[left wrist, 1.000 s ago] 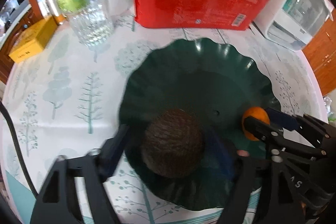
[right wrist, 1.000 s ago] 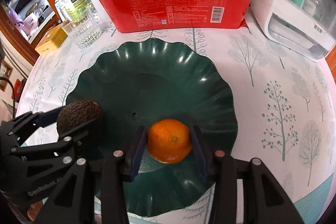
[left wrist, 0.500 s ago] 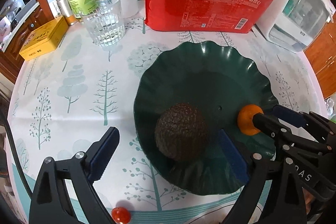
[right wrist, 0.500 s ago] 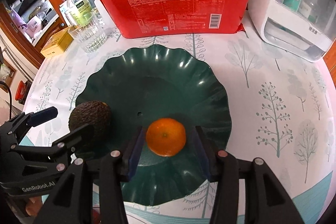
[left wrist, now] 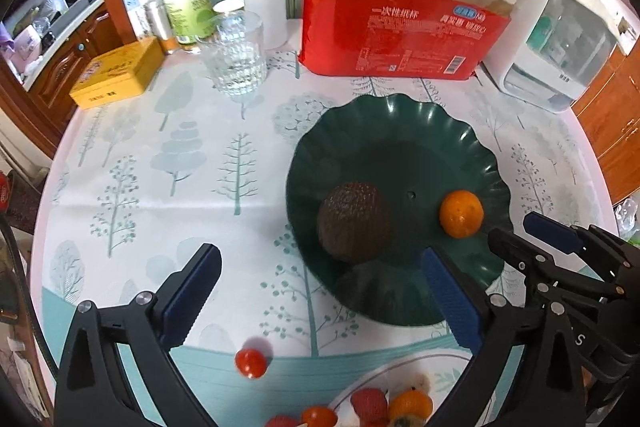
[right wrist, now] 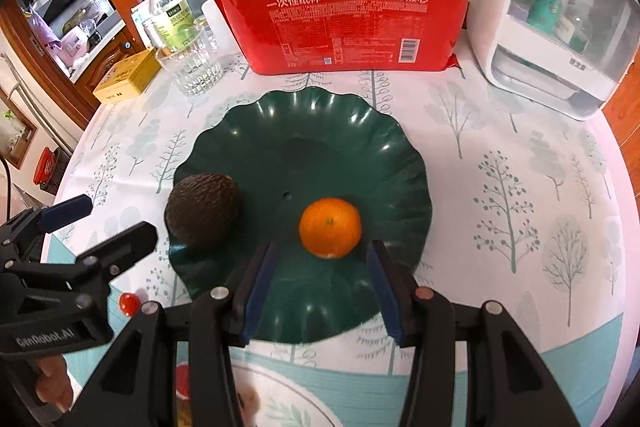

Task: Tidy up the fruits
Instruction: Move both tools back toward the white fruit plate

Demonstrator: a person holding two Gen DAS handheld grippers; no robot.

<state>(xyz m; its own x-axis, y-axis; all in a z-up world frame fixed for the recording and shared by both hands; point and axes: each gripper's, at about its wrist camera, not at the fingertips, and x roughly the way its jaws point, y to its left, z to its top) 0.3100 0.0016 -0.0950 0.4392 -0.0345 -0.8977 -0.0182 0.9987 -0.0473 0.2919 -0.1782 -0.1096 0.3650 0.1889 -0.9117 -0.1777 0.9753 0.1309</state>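
Note:
A dark avocado (left wrist: 354, 221) and a small orange (left wrist: 461, 213) lie in the green scalloped plate (left wrist: 392, 131); they also show in the right wrist view as the avocado (right wrist: 203, 209) and the orange (right wrist: 330, 227) in the plate (right wrist: 304, 131). My left gripper (left wrist: 320, 295) is open and empty, just short of the plate's near rim. My right gripper (right wrist: 322, 281) is open and empty, just behind the orange. A cherry tomato (left wrist: 250, 363) lies on the cloth near me. A white plate (left wrist: 400, 375) at the near edge holds several small fruits.
At the back stand a red pack of paper cups (left wrist: 404, 27), a glass tumbler (left wrist: 237, 57), a yellow box (left wrist: 118, 73), bottles (left wrist: 186, 9) and a white appliance (left wrist: 556, 31). The round table's edge (left wrist: 44, 187) curves along the left.
Both grippers have opened and drawn back toward me. The avocado and the orange now lie free in the green plate. The cherry tomato and the near fruit plate have come into view.

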